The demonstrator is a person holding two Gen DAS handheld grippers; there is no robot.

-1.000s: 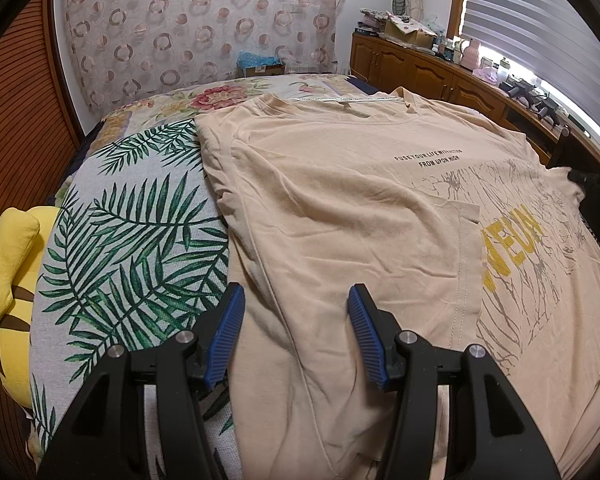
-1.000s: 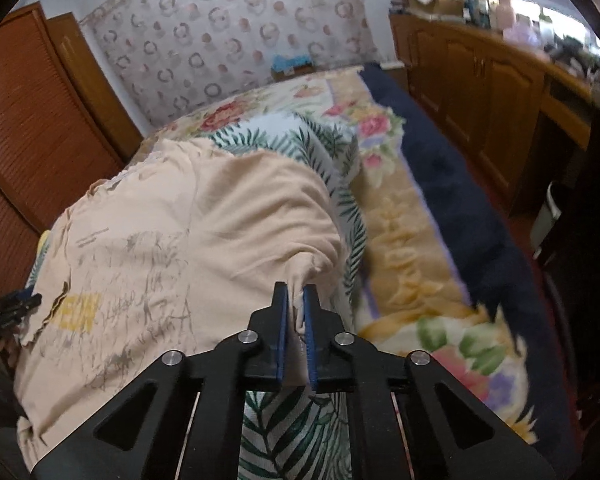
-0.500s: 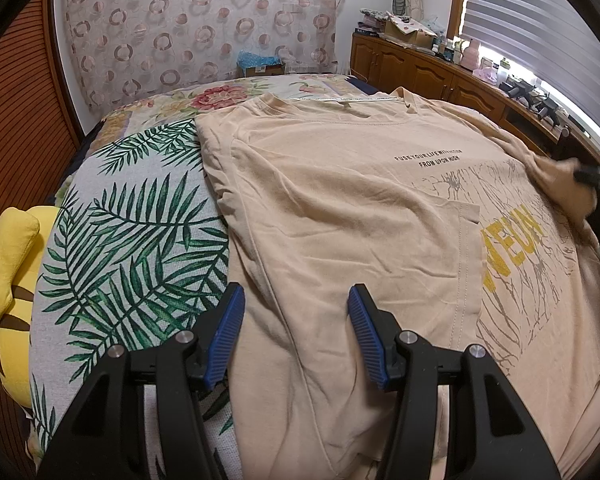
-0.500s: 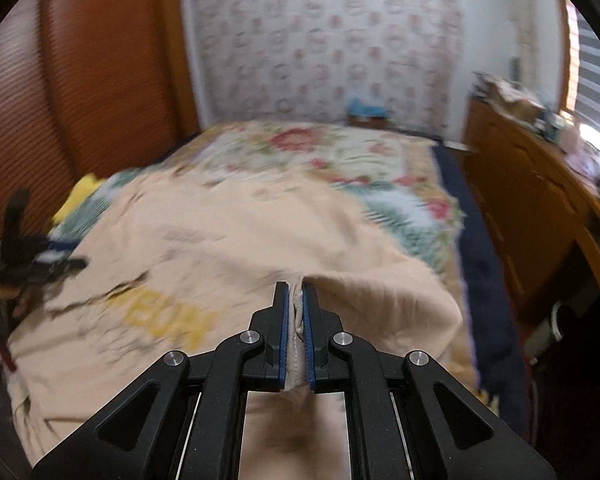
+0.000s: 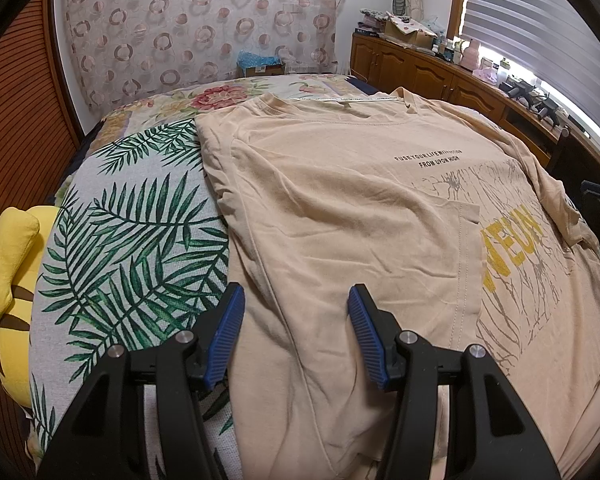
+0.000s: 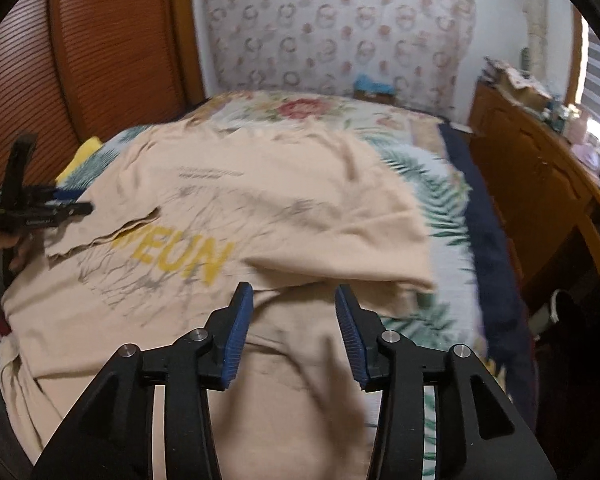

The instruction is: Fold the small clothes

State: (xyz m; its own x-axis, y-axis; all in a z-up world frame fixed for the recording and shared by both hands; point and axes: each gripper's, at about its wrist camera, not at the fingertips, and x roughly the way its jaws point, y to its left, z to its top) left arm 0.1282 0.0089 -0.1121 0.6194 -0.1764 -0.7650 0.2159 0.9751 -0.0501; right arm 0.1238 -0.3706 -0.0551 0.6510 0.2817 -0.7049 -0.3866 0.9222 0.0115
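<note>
Peach T-shirt [image 5: 340, 220], green palm-leaf bedspread [image 5: 132, 240]

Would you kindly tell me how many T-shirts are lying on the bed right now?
1: a beige T-shirt spread across the bed, its sides folded inward. Nothing else is visible, though something could lie beneath it.

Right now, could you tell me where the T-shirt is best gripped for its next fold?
Probably the bottom hem of the T-shirt, coming from the near edge: both sleeves already lie folded inward, so the long body now wants folding up toward the collar.
</note>
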